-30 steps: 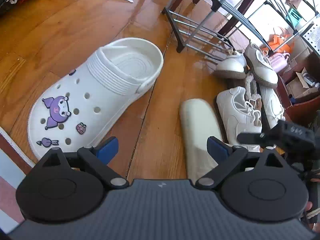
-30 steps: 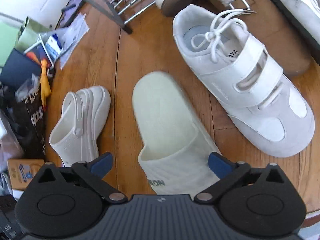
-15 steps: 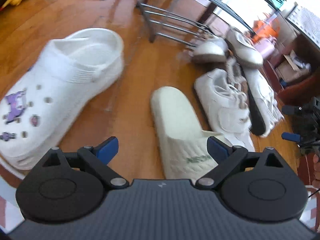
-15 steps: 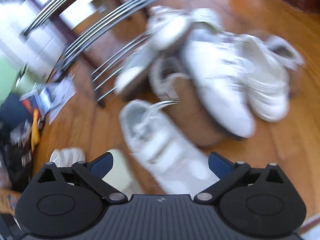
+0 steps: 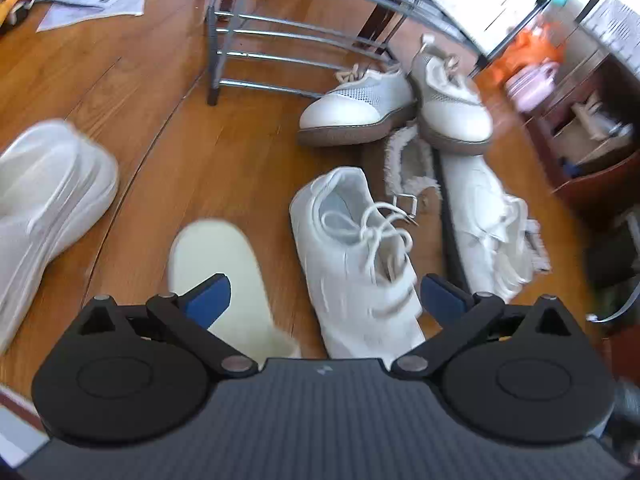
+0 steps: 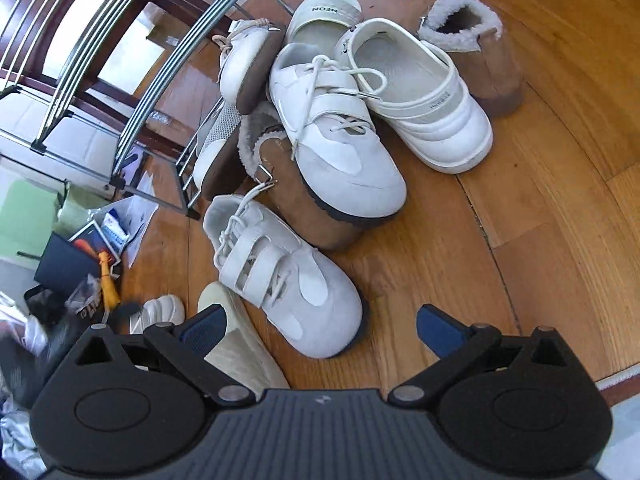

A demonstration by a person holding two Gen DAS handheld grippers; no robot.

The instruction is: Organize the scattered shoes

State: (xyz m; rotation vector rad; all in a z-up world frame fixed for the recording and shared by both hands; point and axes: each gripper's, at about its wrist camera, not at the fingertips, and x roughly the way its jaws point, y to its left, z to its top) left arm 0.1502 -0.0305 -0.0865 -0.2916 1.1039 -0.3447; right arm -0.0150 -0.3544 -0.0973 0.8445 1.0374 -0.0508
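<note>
Left gripper (image 5: pixel 324 300): jaws opening, now wide apart, nothing gripped. It hangs above the wooden floor (image 5: pixel 192 152), angled downward. Its blue left pad (image 5: pixel 210 300) shows over the heel end of a pale slide sandal (image 5: pixel 224 268); a white strap sneaker (image 5: pixel 352 264) lies partly between the two pads in the view, but neither pad presses on it.

Right gripper (image 6: pixel 320 332): jaws spread wide, holding nothing. The toe of the same kind of strap sneaker (image 6: pixel 288 276) and bare floor (image 6: pixel 540 160) show between its pads.

Location of the shoes: all lie on the floor beside a metal shoe rack (image 5: pixel 280 40), none on its rails.
- A white clog (image 5: pixel 44 208) lies apart at the left of the left wrist view, blurred.
- Two cream lace-up shoes with brown soles (image 5: pixel 360 116) lie against the foot of the rack.
- A tan fleece-lined shoe (image 6: pixel 304 196) lies in the heap, and a second white strap sneaker (image 6: pixel 336 136) rests on top of it.
- A white slip-on clog (image 6: pixel 424 96) leans against that sneaker, with a slide marked NEON (image 6: pixel 324 12) behind it.
- A second tan fleece-lined shoe (image 6: pixel 480 48) stands upright just beyond the slip-on clog.

Papers and packets (image 6: pixel 100 240) are strewn on the floor left of the rack.
</note>
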